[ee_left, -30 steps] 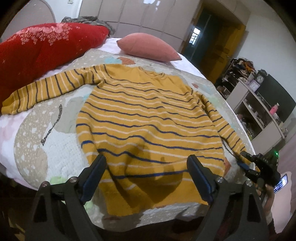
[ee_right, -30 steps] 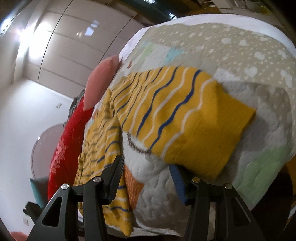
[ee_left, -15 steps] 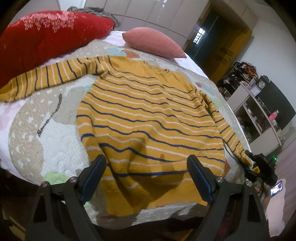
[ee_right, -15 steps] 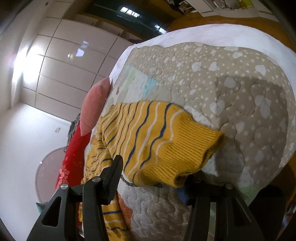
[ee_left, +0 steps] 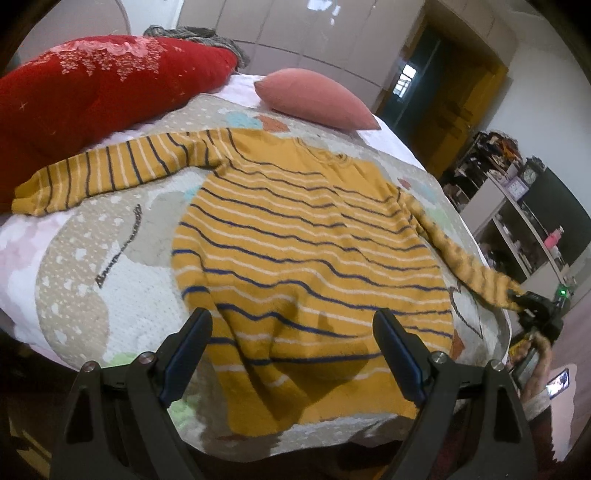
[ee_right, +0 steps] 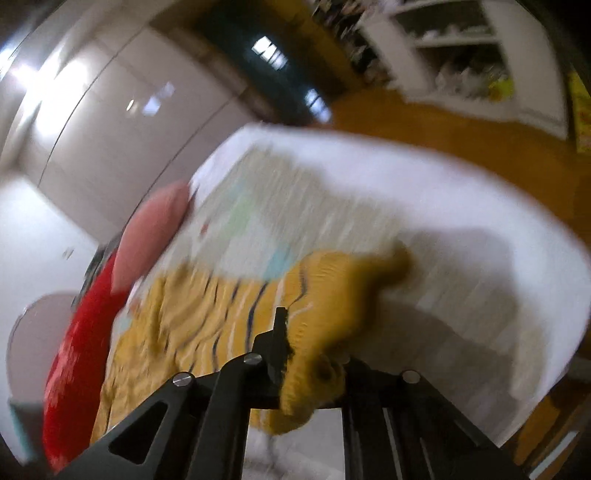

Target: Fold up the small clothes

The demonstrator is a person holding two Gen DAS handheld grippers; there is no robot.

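Note:
A yellow sweater with blue and white stripes [ee_left: 306,251] lies flat on the quilted bed cover [ee_left: 92,280], one sleeve [ee_left: 110,173] stretched to the left. My left gripper [ee_left: 291,343] is open and empty, hovering over the sweater's hem near the bed's front edge. My right gripper [ee_right: 310,350] is shut on the cuff of the other sleeve [ee_right: 332,291] and lifts it off the bed. In the left wrist view the right gripper [ee_left: 535,314] holds that sleeve [ee_left: 469,269] at the right edge of the bed. The right wrist view is blurred.
A large red cushion [ee_left: 103,85] and a pink pillow [ee_left: 314,99] lie at the head of the bed. Shelves with clutter [ee_left: 524,221] stand to the right. A wardrobe wall [ee_left: 295,33] and a doorway [ee_left: 424,81] are behind.
My right gripper has closed on the sleeve cuff and raised it, pulling the sleeve taut. My left gripper has stayed open over the hem, shifting only a little.

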